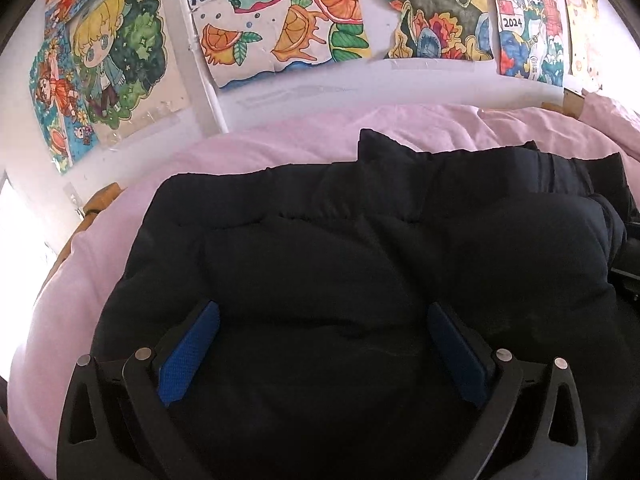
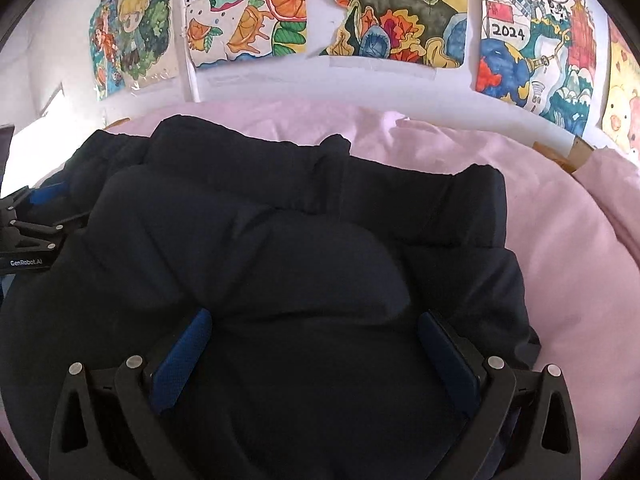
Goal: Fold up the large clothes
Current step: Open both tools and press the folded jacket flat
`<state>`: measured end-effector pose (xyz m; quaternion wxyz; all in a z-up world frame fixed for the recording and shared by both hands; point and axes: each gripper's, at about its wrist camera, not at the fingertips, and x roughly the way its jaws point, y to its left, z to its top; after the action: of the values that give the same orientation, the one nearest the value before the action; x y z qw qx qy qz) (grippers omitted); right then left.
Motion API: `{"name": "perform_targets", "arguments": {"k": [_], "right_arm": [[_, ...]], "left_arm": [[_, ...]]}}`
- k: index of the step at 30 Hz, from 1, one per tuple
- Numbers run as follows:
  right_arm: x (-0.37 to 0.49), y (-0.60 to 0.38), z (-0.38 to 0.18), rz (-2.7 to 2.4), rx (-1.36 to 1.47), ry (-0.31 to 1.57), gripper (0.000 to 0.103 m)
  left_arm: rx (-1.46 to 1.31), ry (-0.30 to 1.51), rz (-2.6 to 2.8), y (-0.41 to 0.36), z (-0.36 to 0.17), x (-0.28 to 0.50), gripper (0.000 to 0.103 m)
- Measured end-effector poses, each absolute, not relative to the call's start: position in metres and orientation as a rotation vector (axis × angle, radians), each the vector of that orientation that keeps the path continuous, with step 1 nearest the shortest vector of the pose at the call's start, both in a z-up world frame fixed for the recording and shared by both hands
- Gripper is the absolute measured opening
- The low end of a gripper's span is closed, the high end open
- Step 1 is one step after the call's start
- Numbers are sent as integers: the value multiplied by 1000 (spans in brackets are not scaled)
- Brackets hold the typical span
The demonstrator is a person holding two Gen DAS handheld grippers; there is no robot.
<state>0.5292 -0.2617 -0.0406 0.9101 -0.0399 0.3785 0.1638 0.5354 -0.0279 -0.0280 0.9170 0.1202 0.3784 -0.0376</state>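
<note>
A large dark navy padded jacket [image 1: 360, 248] lies folded in a thick bundle on a pink bedsheet [image 1: 280, 148]. My left gripper [image 1: 324, 316] is open, its blue pads [image 1: 188, 352] spread wide just above the jacket's left part, holding nothing. In the right wrist view the same jacket [image 2: 300, 260] fills the middle. My right gripper [image 2: 316, 320] is open over its right part, blue pads [image 2: 180, 360] apart and empty. The left gripper's black body [image 2: 28, 236] shows at the left edge of the right wrist view, beside the jacket.
The pink sheet [image 2: 560, 240] extends to the right and behind the jacket. A white wall with several colourful drawings [image 1: 280, 20] stands right behind the bed. A brown bed frame edge [image 1: 96, 204] shows at the left and a corner [image 2: 572, 152] at the right.
</note>
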Motion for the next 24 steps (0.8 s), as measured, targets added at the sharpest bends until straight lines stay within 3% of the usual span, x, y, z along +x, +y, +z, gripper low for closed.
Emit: {"name": "perform_targets", "arguments": {"k": [9,24], "right_arm": [[524,-274,-33,379,1,770,103],[501,-353,-3,281,112,774,103]], "left_arm": [[222,800,-102,-22,-24,533,102],[151,778,-158,60,17,501,102]]}}
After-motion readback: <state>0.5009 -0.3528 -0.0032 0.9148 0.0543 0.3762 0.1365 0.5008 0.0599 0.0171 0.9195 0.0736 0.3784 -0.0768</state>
